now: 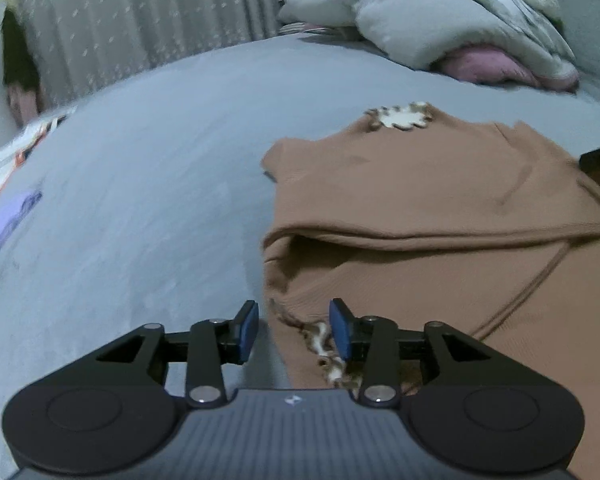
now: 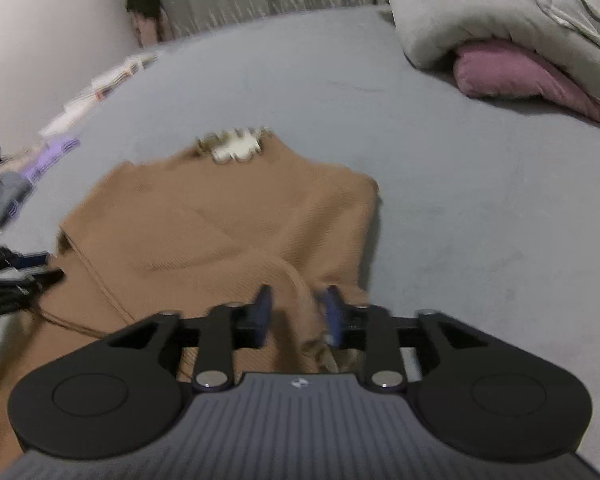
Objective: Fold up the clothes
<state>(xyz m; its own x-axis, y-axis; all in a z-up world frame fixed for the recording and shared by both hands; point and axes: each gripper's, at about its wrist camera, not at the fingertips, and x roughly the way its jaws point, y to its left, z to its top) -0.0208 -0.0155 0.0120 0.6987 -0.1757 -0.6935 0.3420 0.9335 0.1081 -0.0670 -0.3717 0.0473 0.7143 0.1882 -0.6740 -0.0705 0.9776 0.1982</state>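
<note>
A brown ribbed garment (image 1: 420, 208) with a cream lace collar (image 1: 404, 116) lies partly folded on the grey bed sheet (image 1: 148, 184). My left gripper (image 1: 294, 330) is open, its jaws standing on either side of the garment's near left edge and lace trim. In the right wrist view the garment (image 2: 220, 220) lies ahead, collar (image 2: 236, 146) at the far end. My right gripper (image 2: 296, 314) is open with a raised fold of brown cloth between its jaws. The left gripper also shows in the right wrist view (image 2: 16, 276) at the garment's left side.
A grey quilt (image 1: 420, 12) over a pink pillow (image 1: 488, 64) lies at the bed's far right. Papers (image 1: 16, 148) and purple cloth (image 1: 4, 224) lie at the bed's left edge. A grey curtain (image 1: 140, 20) hangs behind the bed.
</note>
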